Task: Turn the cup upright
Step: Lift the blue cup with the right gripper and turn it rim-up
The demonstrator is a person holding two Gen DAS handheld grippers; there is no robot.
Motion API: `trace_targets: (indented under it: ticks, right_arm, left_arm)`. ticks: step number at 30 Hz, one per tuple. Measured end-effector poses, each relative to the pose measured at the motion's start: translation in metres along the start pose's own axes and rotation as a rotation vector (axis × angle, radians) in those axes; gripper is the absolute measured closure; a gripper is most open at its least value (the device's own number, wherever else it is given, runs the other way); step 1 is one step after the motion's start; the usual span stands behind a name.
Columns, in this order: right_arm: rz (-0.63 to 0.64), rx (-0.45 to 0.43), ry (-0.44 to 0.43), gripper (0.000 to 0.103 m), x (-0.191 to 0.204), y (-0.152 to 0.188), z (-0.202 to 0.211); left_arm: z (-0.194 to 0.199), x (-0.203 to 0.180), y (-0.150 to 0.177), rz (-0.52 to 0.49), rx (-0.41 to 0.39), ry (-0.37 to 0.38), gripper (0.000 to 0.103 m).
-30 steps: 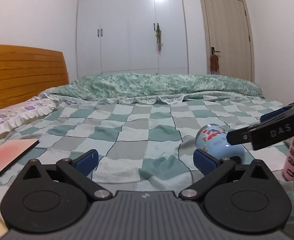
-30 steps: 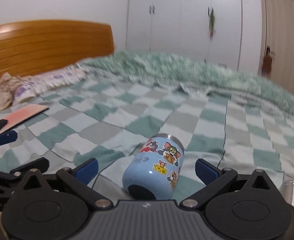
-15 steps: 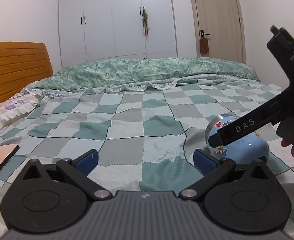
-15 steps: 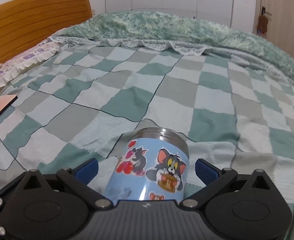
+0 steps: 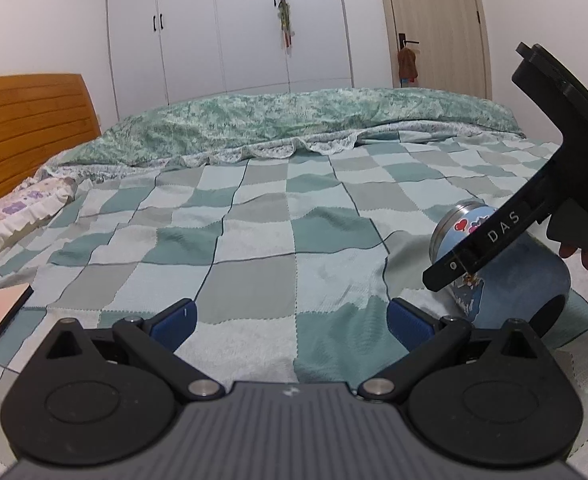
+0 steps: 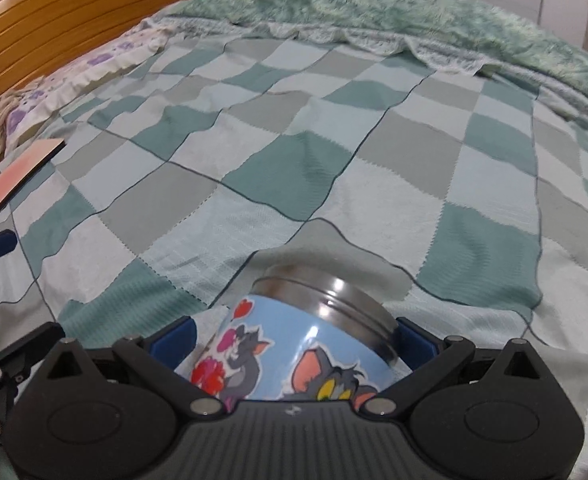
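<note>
A light blue cup [image 6: 294, 344] with cartoon stickers and a steel rim lies on its side on the checkered blanket, rim pointing away. My right gripper [image 6: 294, 336] is open with the cup between its blue fingers; I cannot tell whether the pads touch it. In the left wrist view the cup [image 5: 505, 276] lies at the right, with the right gripper's black body over it. My left gripper [image 5: 290, 320] is open and empty, low over the blanket to the left of the cup.
The green and white checkered blanket [image 5: 254, 240] covers the bed. A wooden headboard [image 5: 26, 128] stands at the left, a rumpled green quilt [image 5: 294, 120] at the back. A pink flat object [image 6: 18, 172] lies at the left edge.
My right gripper has moved forward and down over the cup, which now sits between its fingers. The left gripper's view has shifted slightly left.
</note>
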State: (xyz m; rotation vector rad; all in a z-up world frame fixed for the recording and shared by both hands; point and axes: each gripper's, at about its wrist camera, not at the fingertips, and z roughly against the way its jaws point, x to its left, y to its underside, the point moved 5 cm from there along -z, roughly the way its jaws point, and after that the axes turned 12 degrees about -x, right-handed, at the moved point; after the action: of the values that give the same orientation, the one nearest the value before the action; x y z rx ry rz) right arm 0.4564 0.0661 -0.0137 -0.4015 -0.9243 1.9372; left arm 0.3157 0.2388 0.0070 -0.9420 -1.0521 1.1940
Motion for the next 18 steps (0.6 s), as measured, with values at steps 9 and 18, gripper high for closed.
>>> trace_targets:
  ticks: [9,18]
  right_arm:
    - [-0.126,0.041,-0.054,0.004,-0.010,0.014,-0.005]
    - [-0.174,-0.032,-0.070,0.015,-0.009,0.011,0.033]
  left_arm:
    - [-0.003,-0.007,0.006,-0.016,0.030,0.016,0.000]
    - [0.019,-0.009,-0.002,0.021,0.006,0.035,0.000]
